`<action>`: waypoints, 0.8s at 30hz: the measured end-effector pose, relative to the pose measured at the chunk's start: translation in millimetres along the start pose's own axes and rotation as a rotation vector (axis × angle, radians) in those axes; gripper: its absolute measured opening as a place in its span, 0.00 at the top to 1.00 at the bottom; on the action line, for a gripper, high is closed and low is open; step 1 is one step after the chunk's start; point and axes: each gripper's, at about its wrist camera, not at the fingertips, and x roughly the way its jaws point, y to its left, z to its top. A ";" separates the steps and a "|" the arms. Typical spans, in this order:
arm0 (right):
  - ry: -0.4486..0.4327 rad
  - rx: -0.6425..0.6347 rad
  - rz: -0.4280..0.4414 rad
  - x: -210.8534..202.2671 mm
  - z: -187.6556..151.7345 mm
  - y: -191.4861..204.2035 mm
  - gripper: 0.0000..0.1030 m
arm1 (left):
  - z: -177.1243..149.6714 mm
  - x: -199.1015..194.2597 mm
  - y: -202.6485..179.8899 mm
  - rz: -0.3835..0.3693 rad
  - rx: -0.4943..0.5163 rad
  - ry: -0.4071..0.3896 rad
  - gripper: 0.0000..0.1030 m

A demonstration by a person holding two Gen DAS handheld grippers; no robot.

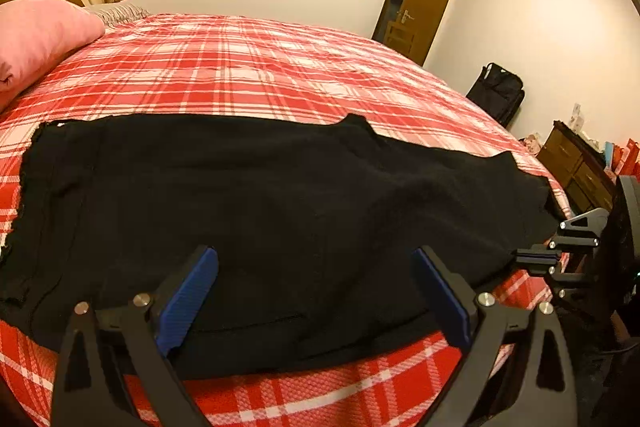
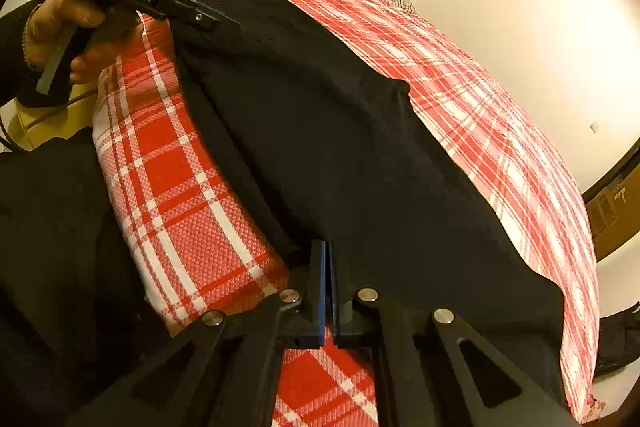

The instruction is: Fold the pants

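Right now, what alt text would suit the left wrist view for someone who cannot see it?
Black pants lie spread flat on a bed with a red plaid sheet, the open left gripper poised over their near edge. The right gripper is at the right; a pink pillow sits far left.

- The pants (image 1: pixel 280 211) are black, of a soft, matte cloth, and lie flat on a bed (image 1: pixel 248 67) covered in red-and-white plaid.
- They stretch lengthwise along the near edge of the bed, one end toward the pillow end, the other toward the foot end.
- They look folded over on themselves, since a lower layer shows along the near side in the right wrist view (image 2: pixel 340 147).
- The far edge is uneven, with a small peak near its middle.
- The near edge sits right at the bed's edge and droops slightly over it.
- The surface shows shallow wrinkles and a seam line.
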 end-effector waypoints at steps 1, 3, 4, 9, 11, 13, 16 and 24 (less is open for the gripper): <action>0.008 0.001 0.007 0.7 -1.2 2.0 0.99 | -0.3 -0.7 -1.1 -0.003 0.000 -0.001 0.03; 0.017 -0.006 0.004 4.5 -5.2 6.2 0.99 | -0.7 -0.2 -3.7 -0.009 0.004 0.002 0.03; 0.026 -0.004 0.008 8.8 -7.5 7.4 0.99 | -0.8 0.4 -5.6 -0.013 0.007 0.004 0.03; 0.040 -0.017 0.013 11.8 -9.5 12.8 0.99 | 3.3 1.3 -17.0 -0.032 0.025 0.003 0.03; 0.037 -0.011 0.016 8.3 -10.2 12.2 0.99 | 6.3 2.3 -20.9 -0.039 0.033 0.001 0.03; 0.035 0.001 0.026 9.9 -10.8 10.4 0.99 | 9.8 5.7 -27.1 -0.048 0.047 0.004 0.03; 0.020 0.011 0.037 12.8 -12.1 6.8 0.97 | 14.7 15.0 -40.2 -0.073 0.067 0.024 0.03; 0.058 0.315 0.000 -26.4 -57.6 -77.5 0.49 | 20.0 40.3 -104.5 -0.145 0.242 0.048 0.05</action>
